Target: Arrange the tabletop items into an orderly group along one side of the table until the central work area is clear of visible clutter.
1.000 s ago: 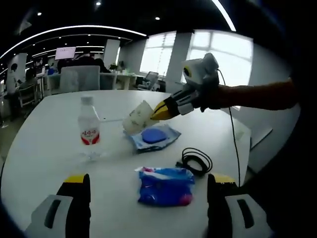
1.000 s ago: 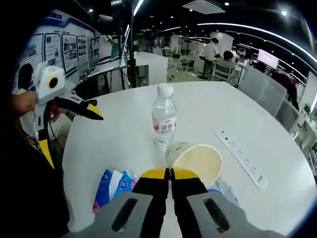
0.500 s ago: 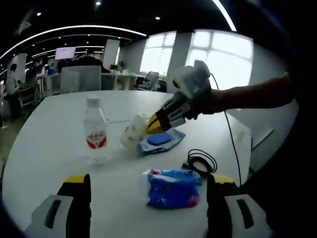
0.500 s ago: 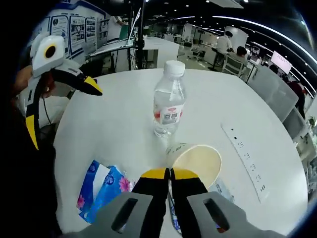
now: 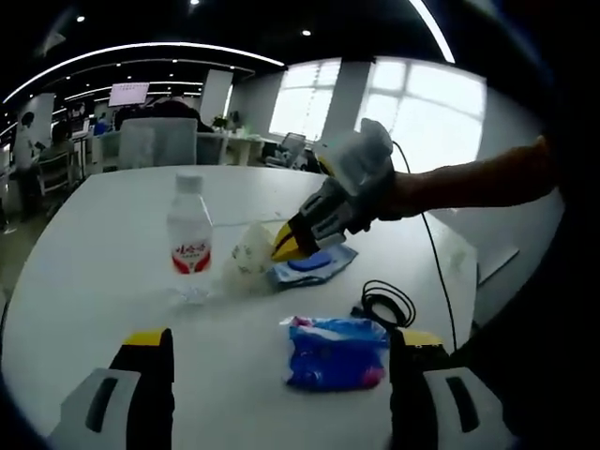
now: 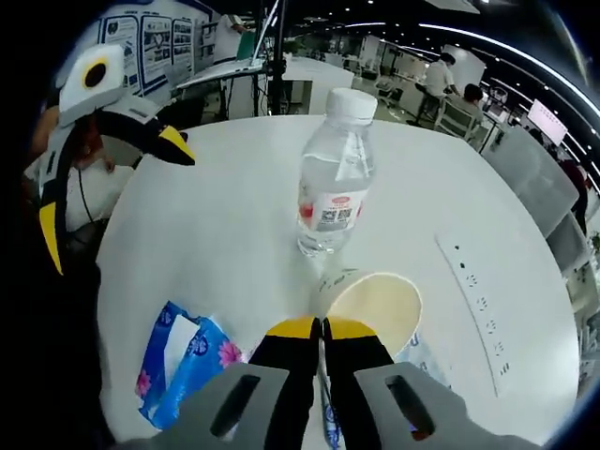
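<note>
The water bottle [image 6: 334, 178] carries a red-and-white label, its print too small to read.

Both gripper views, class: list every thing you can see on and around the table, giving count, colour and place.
Water bottle: one, clear, red label, mid-table.
Paper cup: one, cream, beside the bottle, gripped at its rim.
Tissue pack: one, blue, table's near edge.
Wipes pouch: one, light blue with blue lid, beside the cup.
Cable: one, black, coiled.
Power strip: one, white, on the table.
Table: one, white.
Left tool: yellow-tipped, open.
Right tool: yellow-tipped, shut on the cup's rim.
</note>
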`<state>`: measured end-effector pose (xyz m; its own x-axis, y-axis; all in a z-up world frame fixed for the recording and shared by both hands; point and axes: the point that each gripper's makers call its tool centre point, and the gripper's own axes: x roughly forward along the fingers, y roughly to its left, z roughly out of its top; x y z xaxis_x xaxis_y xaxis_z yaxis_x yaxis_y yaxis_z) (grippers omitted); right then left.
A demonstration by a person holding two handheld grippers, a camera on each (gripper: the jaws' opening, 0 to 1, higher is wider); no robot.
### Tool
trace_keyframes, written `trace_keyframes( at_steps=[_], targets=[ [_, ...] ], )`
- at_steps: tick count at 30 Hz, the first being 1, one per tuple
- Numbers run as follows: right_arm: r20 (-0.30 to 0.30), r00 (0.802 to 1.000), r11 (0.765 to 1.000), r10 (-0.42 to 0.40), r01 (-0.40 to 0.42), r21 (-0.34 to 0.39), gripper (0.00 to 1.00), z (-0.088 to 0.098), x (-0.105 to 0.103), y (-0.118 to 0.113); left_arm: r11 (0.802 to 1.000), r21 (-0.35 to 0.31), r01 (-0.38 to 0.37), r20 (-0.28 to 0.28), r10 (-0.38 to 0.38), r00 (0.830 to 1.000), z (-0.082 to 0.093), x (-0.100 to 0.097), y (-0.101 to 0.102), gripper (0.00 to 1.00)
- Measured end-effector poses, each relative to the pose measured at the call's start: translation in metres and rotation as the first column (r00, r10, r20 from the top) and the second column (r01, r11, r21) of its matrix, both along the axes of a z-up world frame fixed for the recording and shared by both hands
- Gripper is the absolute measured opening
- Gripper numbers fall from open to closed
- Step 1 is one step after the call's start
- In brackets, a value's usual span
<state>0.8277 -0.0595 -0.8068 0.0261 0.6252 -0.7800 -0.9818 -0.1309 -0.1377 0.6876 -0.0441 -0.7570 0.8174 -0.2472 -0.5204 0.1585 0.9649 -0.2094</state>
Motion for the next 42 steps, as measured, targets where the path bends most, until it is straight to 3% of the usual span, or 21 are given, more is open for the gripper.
trace_keyframes(
  at_steps=[5,19,42],
  targets=[
    [0.004,1.0,1.0,0.008,-0.008,-0.011,0.0,-0.005,0.002,0.002,1.0,0.0,0.004,-0.003,-0.004,1.0,-0.002,-0.001,0.0,0.94],
    [0.034,0.999,1.0,-0.018,0.017,0.016,0.0,0.005,0.007,0.001,1.0,-0.005,0.01,-0.006,-0.01,1.0,-0.003,0.0,-0.002,0.93],
    [0.05,0.999,0.996,-0.018,0.013,0.089,0.02,0.018,0.006,0.026,1.0,-0.003,-0.021,-0.015,0.021,1.0,-0.009,-0.01,0.013,0.91]
  ],
)
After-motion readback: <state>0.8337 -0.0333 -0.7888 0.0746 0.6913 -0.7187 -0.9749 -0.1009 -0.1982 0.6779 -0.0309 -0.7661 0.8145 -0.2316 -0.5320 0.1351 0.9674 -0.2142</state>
